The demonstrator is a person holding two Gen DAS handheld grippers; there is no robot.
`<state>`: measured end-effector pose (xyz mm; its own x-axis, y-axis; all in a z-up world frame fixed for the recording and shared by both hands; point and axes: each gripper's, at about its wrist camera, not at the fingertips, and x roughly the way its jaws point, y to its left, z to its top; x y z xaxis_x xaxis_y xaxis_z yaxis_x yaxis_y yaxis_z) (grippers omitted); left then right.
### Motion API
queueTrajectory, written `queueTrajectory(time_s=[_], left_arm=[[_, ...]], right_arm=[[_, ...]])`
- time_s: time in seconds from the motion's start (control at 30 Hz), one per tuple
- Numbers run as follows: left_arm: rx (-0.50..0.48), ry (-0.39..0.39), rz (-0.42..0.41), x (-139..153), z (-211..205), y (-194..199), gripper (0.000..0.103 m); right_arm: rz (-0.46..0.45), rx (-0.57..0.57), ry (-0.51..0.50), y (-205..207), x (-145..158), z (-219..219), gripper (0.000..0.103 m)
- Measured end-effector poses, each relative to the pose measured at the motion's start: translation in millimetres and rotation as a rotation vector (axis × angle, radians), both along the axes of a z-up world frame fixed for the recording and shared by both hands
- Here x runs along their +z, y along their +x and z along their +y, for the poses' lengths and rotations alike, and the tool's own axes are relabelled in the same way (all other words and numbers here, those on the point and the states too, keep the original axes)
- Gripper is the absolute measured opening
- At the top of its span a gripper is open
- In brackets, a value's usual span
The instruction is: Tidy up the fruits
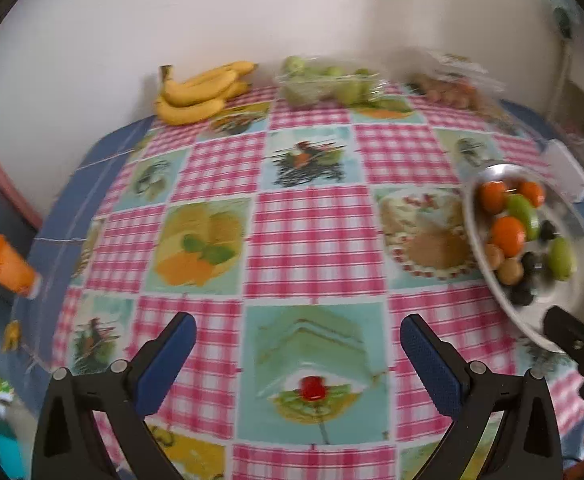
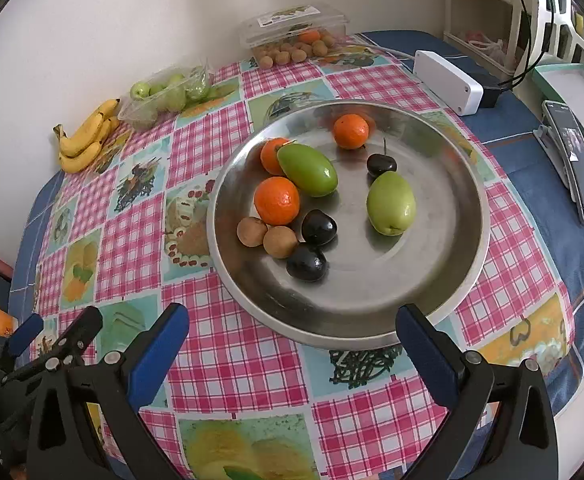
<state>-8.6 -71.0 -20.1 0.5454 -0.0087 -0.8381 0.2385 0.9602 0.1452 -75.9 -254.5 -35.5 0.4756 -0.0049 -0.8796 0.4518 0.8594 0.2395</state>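
A steel plate (image 2: 443,280) on the checked tablecloth holds three oranges (image 2: 276,201), two green fruits (image 2: 391,203), two brown longans (image 2: 280,241) and three dark plums (image 2: 307,264). The plate also shows at the right of the left wrist view (image 1: 571,304). My right gripper (image 2: 292,344) is open and empty, just in front of the plate's near rim. My left gripper (image 1: 297,356) is open and empty above the cloth, left of the plate. It also shows at the lower left of the right wrist view (image 2: 58,330).
Bananas (image 2: 86,136), a clear tray of green fruits (image 2: 164,94) and a clear box of longans (image 2: 292,40) stand along the wall. A white box (image 2: 447,80), a phone on a stand (image 2: 575,160) and shelves are at the right. An orange bottle (image 1: 6,266) lies off the table's left edge.
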Motion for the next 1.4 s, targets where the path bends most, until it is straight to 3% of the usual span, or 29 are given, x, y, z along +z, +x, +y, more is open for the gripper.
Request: queueTrajectory(time_s=[1.4], left_arm=[[0.025,-0.002,0.076,-18.8,7.6,17.8,0.103]], right_arm=[[0.053,0.039,-0.020,13.1,-19.1,3.6,0.103]])
